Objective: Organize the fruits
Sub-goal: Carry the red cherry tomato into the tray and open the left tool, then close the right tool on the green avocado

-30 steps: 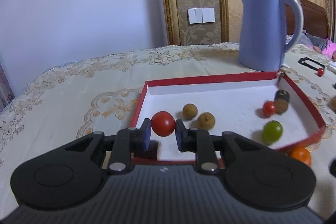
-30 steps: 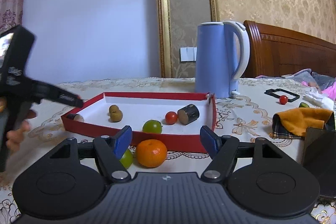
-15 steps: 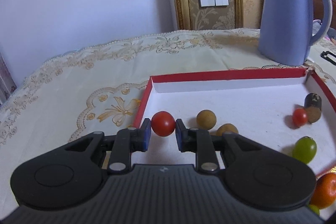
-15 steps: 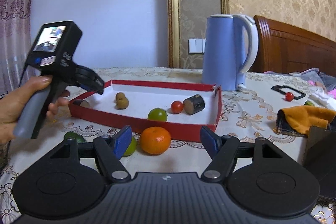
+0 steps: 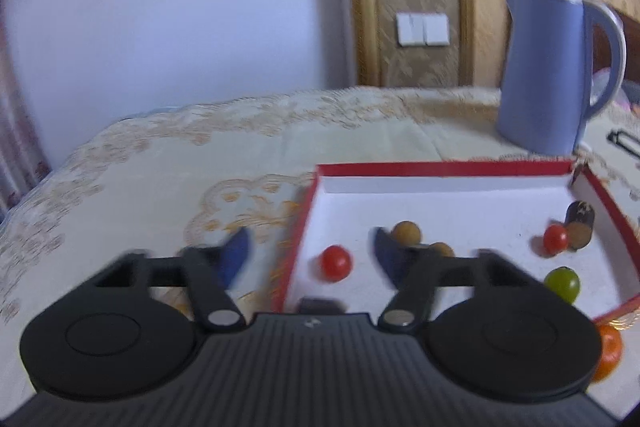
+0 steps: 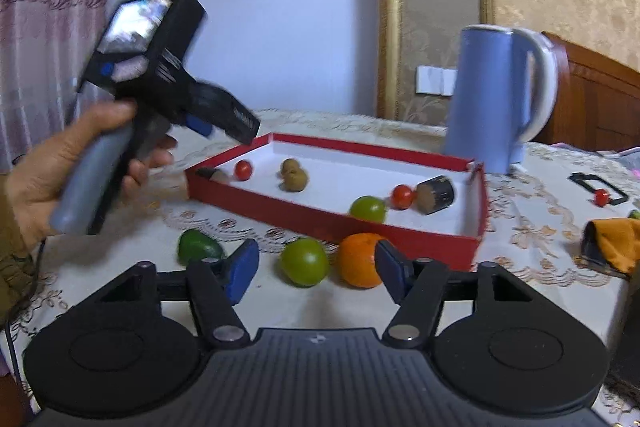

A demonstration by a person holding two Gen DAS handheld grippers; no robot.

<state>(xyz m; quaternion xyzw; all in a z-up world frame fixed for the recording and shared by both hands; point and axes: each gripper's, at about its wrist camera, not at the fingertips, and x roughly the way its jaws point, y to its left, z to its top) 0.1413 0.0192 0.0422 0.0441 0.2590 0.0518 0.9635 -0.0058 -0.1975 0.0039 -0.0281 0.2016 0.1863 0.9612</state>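
- Red cherry tomato (image 5: 336, 262), clamped between the left gripper's (image 5: 308, 259) fingers half a second ago, now lies free on the white floor of the red-walled tray (image 5: 440, 169), near its 9 o'clock wall.
- Left gripper: jaws spread wide, nothing held; motion blur suggests a release just made.
- Right gripper (image 6: 316, 269): jaws apart, empty, facing a green fruit (image 6: 305, 261) and an orange (image 6: 359, 259) outside the tray at its 6 o'clock wall.
- Judgement: one fruit delivered; those outside remain.
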